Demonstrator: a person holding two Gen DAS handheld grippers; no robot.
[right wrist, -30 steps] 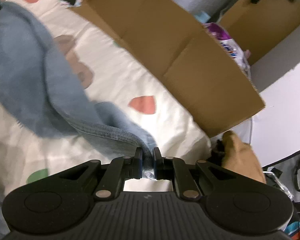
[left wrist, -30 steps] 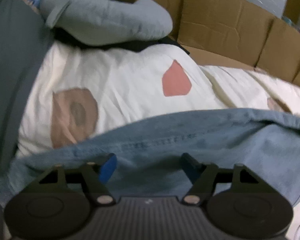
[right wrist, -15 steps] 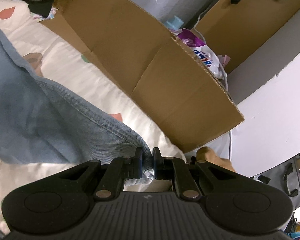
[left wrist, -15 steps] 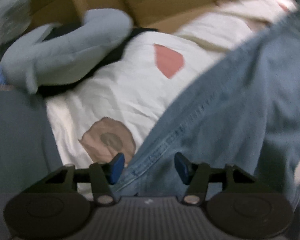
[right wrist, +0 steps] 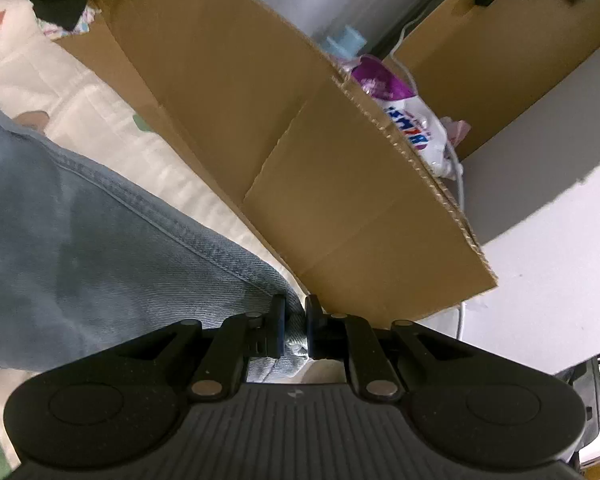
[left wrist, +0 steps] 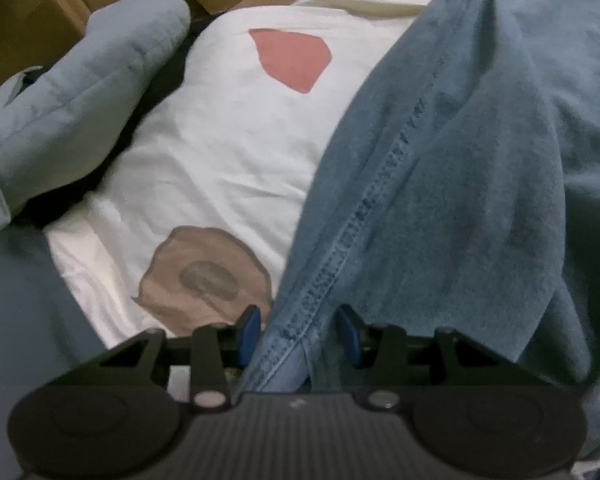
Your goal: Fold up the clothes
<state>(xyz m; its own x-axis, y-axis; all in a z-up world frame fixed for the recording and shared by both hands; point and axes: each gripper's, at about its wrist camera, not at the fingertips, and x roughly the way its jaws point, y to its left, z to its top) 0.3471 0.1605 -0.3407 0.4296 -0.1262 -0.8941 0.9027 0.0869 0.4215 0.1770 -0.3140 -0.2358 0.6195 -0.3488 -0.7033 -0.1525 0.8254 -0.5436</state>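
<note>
Left wrist view first: at 9 o'clock there's a grey-blue cushion (left wrist: 80, 92) lying on the bed, then the white sheet (left wrist: 228, 152) with its red and brown blobs. From 12 down to 6 runs the jeans (left wrist: 440, 200), stitched seam heading straight into the left tool (left wrist: 298, 334). Its jaws are closing with the hem between them, but there's a visible gap each side, so the pads aren't pressing on it yet.

Right wrist view: jeans again from 9 o'clock (right wrist: 100, 248), draped over the bed, a corner running down to 6 where the right tool (right wrist: 296, 330) is clamped tight on it. A cardboard sheet (right wrist: 300, 140) stands along the bed from 11 to 3, with a plastic bag (right wrist: 404, 120) behind it at 1.

What could go wrong, my guess: the left tool only has the hem edge in its mouth, so if it shuts while the denim slides sideways it could catch one layer or nothing, and the fold ends up crooked. The right side is also close to that cardboard, so a wide swing might knock it.
</note>
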